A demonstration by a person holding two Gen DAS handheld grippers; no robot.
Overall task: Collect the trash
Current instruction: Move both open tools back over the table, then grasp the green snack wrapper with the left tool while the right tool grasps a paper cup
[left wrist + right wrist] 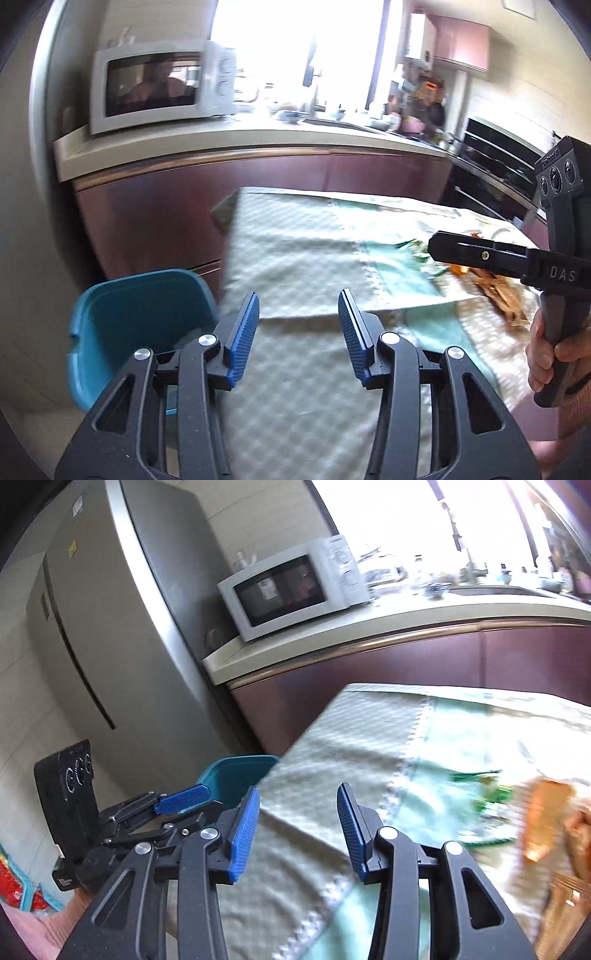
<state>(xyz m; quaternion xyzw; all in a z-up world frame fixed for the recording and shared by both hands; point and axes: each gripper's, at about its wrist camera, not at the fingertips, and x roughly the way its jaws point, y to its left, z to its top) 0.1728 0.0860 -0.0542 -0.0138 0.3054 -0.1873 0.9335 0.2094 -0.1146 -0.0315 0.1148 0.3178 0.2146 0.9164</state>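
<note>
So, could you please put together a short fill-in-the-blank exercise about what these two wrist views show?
1. The bin beside the table is coloured ____.
2. The white appliance on the counter is a ____.
3. Between the jaws of the left gripper there is ____.
4. The brown and green scraps lie on the ____.

Missing words: teal; microwave; nothing; table

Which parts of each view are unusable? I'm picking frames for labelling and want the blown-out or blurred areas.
Left wrist view: window blown out white, tablecloth smeared. Right wrist view: window overexposed, trash pile heavily motion-blurred; fisheye bends the fridge.
</note>
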